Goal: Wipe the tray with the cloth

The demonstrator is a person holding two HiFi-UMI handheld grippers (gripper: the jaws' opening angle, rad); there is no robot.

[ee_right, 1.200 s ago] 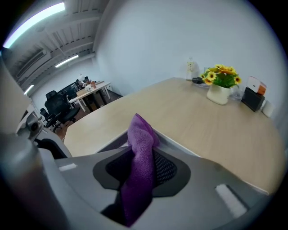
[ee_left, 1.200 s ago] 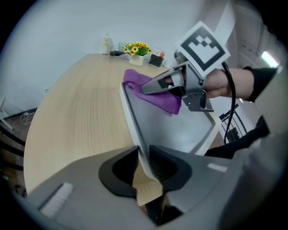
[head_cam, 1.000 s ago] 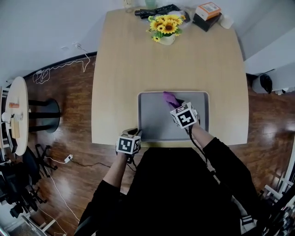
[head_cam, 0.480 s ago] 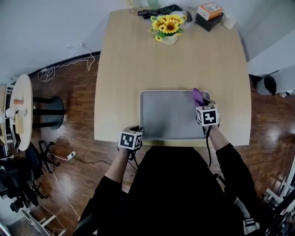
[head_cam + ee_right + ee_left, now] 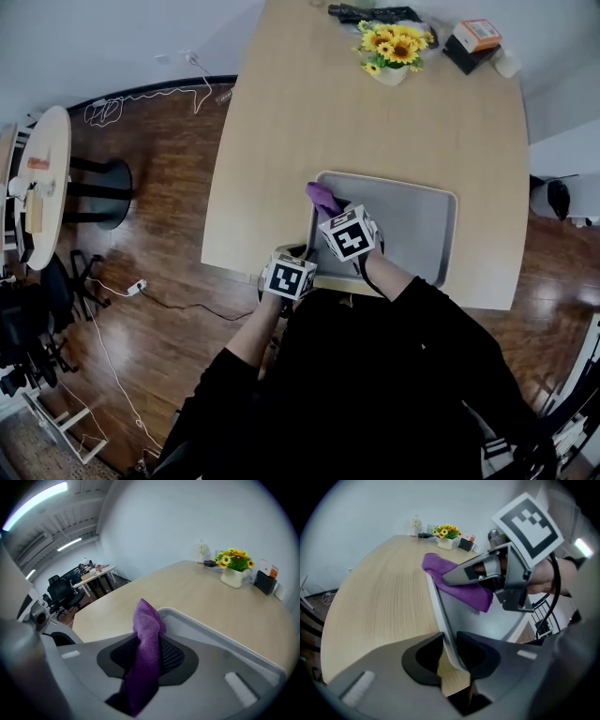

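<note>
Holding tray [image 5: 412,225] near-left rim in our left tool [image 5: 449,643], jaws just opening | right tool [image 5: 151,645] clamped on cloth [image 5: 323,197] at left edge | open tray floor rightward

One tray [image 5: 412,225], one purple cloth [image 5: 323,199], one table [image 5: 281,122], one pot of sunflowers [image 5: 394,49], two tools: left tool [image 5: 449,649], right tool [image 5: 149,656]

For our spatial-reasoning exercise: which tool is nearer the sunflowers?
Right. The right tool, gripping the cloth, is over the tray, on the sunflowers' side. The left tool sits farther back at the tray's near corner; its jaws have just been opening round the rim.
</note>
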